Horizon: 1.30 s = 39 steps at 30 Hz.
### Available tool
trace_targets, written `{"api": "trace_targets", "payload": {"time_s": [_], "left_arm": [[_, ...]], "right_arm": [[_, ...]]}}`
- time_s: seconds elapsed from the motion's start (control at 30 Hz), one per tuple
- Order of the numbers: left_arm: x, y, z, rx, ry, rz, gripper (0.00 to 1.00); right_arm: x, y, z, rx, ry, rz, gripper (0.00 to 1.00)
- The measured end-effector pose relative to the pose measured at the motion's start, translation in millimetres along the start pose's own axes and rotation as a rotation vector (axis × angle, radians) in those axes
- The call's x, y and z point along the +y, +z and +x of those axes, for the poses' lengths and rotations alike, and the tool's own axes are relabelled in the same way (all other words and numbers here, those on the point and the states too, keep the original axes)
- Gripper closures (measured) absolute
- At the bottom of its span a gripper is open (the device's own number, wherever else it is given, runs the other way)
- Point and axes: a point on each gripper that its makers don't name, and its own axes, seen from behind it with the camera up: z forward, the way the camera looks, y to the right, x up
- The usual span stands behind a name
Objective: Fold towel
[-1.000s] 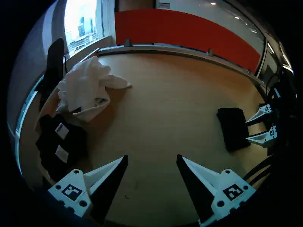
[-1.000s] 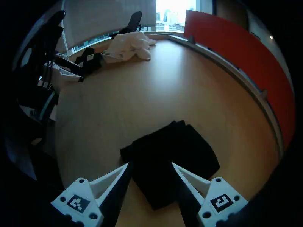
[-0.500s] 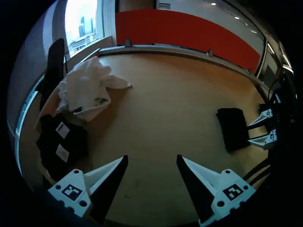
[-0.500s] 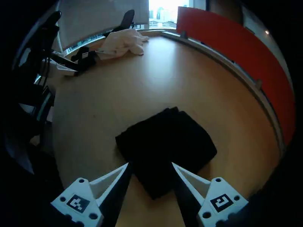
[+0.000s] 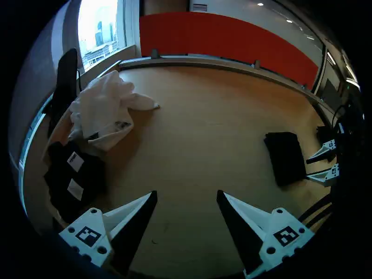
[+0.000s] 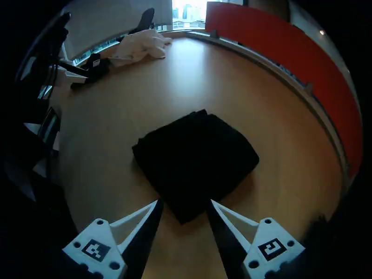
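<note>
left gripper (image 5: 186, 192): fingers spread wide above the bare wooden table (image 5: 204, 116), holding nothing. right gripper (image 6: 184, 201): fingers likewise spread, their tips flanking the near corner of the folded black towel (image 6: 195, 158) without clamping it. the towel lies flat on the table. a crumpled white cloth (image 5: 104, 107) and black tagged items (image 5: 74, 172) lie well apart from it, by the window edge.
</note>
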Motion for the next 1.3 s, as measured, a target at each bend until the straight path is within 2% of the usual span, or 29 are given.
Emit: {"api": "trace_targets", "payload": {"time_s": [0.5,0.87,1.03,1.3], "left_arm": [[-0.2,0.6,-2.4,-0.002,-0.001,0.001,0.05],[0.9,0.5,-3.8,-0.004,-0.001,-0.001,0.05],[1.1,0.1,-4.0,-0.005,0.000,-0.002,0.05],[0.5,0.0,-4.1,-0.004,0.001,-0.002,0.05]], "right_arm": [[-4.5,4.5,-25.9,-0.040,0.033,0.000,0.32],[-6.5,6.4,-30.1,-0.041,0.071,0.006,0.54],[-6.3,6.7,-31.5,-0.043,0.085,0.005,0.56],[-3.8,7.1,-33.0,-0.045,0.103,-0.002,0.73]]}}
